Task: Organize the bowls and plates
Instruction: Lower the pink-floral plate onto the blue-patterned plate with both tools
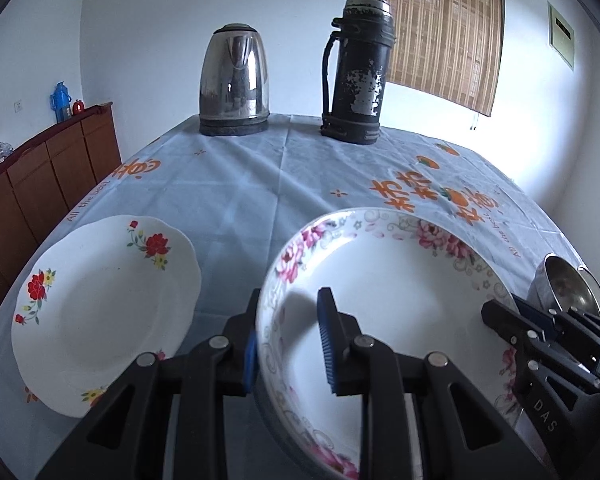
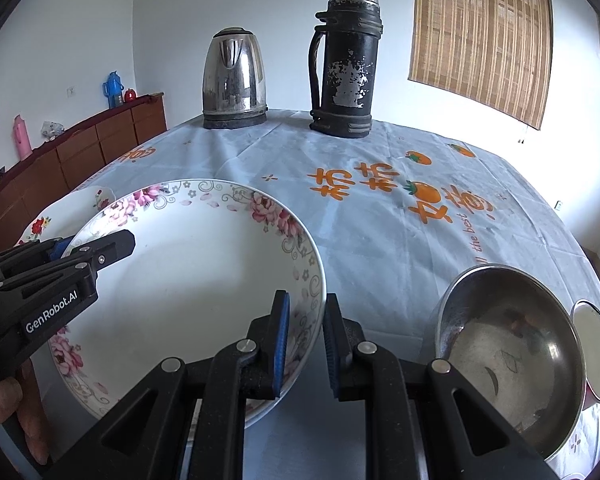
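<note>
Left claw (image 1: 290,344): clamped on pink-flowered bowl's (image 1: 388,300) left rim.
Right claw (image 2: 306,344): straddles its right rim, contact unclear.
Red-flowered plate (image 1: 100,312): just left, on surface (image 1: 260,184).
Steel bowl (image 2: 512,356): right of right claw.

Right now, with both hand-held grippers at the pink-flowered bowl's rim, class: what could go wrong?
1. The left hand-held gripper and right hand-held gripper straddle only the thin rim of the pink-flowered bowl; it may slip or tilt.
2. It could knock the red-flowered plate beside it.
3. The steel bowl sits close by.
</note>
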### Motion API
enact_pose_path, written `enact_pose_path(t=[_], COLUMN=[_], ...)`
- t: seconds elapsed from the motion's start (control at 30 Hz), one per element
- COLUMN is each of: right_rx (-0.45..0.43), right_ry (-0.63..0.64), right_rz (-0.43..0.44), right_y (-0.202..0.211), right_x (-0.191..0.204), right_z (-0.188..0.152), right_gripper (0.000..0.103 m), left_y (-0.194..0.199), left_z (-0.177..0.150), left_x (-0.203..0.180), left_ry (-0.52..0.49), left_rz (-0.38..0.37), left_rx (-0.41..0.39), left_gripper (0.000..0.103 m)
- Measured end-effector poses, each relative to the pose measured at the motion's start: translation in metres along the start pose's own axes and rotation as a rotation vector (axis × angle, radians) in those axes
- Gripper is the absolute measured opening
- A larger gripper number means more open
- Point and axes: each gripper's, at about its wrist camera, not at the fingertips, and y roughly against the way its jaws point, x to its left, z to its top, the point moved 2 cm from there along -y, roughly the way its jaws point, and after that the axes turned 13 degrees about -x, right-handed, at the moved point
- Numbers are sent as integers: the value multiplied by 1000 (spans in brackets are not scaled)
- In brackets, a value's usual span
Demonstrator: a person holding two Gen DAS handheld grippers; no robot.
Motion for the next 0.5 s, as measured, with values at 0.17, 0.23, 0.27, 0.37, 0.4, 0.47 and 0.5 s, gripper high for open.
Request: enact_pose_path(t=[0.17, 0.23, 0.27, 0.37, 0.4, 0.47, 0.5], right_rx=[-3, -3, -3, 0, 3, 4, 4], right_ry=[4, 2, 1, 0, -1, -1, 0], right_rz=[3, 1, 1, -3, -4, -3, -3], right_y=[1, 1, 1, 1, 0, 1, 1], right_x=[2, 3, 2, 2, 2, 0, 1], right_z=[0, 0, 0, 0, 0, 0, 0], right_gripper=[18, 18, 18, 18, 18, 18, 18], left_y=[1, 1, 2, 0, 0, 0, 0], left_z=[0, 0, 0, -1, -1, -1, -1], left_x=[-1, -2, -2, -2, -2, -2, -1], left_ry=[-4, -6, -6, -8, -7, -6, -4], left_rz=[1, -2, -4, -13, -13, -13, -14], left_rx=[0, 2, 4, 16, 17, 17, 17], left_gripper=[23, 23, 23, 23, 23, 23, 23])
